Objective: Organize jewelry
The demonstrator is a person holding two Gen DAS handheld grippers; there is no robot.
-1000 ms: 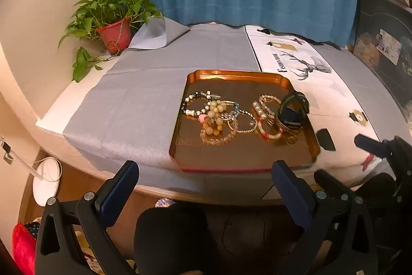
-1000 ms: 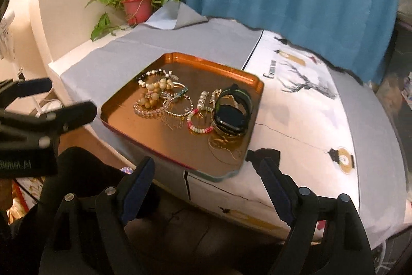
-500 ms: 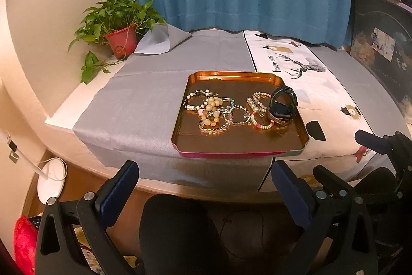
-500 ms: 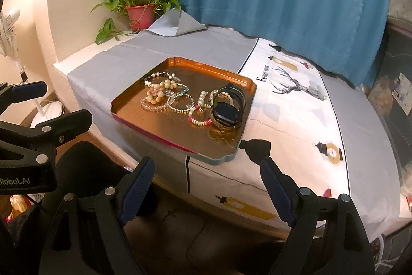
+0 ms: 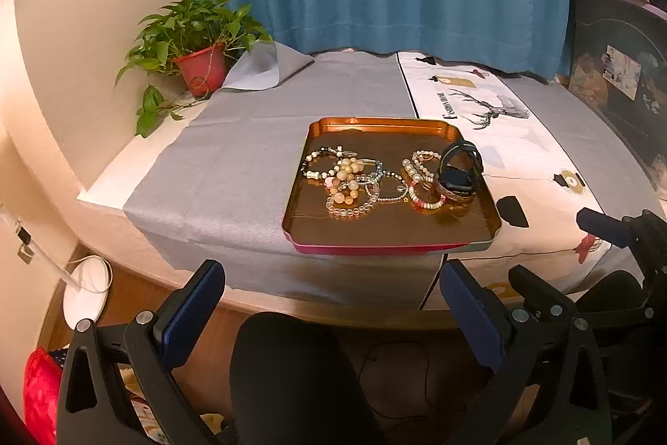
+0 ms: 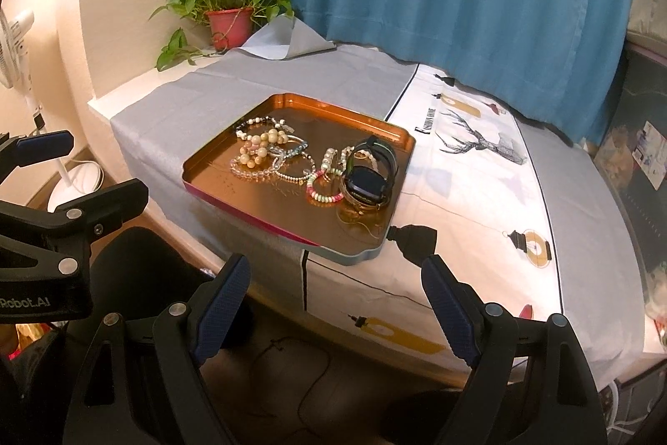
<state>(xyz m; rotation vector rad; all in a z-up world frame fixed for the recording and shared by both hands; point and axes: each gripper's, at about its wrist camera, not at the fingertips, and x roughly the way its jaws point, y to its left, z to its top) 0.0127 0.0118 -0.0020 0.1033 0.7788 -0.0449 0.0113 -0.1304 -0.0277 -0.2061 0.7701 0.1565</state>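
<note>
- Hovering short of the tray [image 5: 392,236], left gripper [image 5: 331,313] and right gripper [image 6: 335,292] gape wide, holding nothing.
- Bracelets [image 5: 358,180] and watch [image 6: 369,180] lie heaped in the tray; this fits either sorting ahead or gathering done.

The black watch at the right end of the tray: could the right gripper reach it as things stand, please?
Probably yes: the right gripper is open and empty, and nothing stands between it and the watch, which lies on top of the bracelets in the tray.

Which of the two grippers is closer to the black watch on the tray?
Right. The right gripper hangs off the table edge below the black watch; the left gripper sits further left.
</note>
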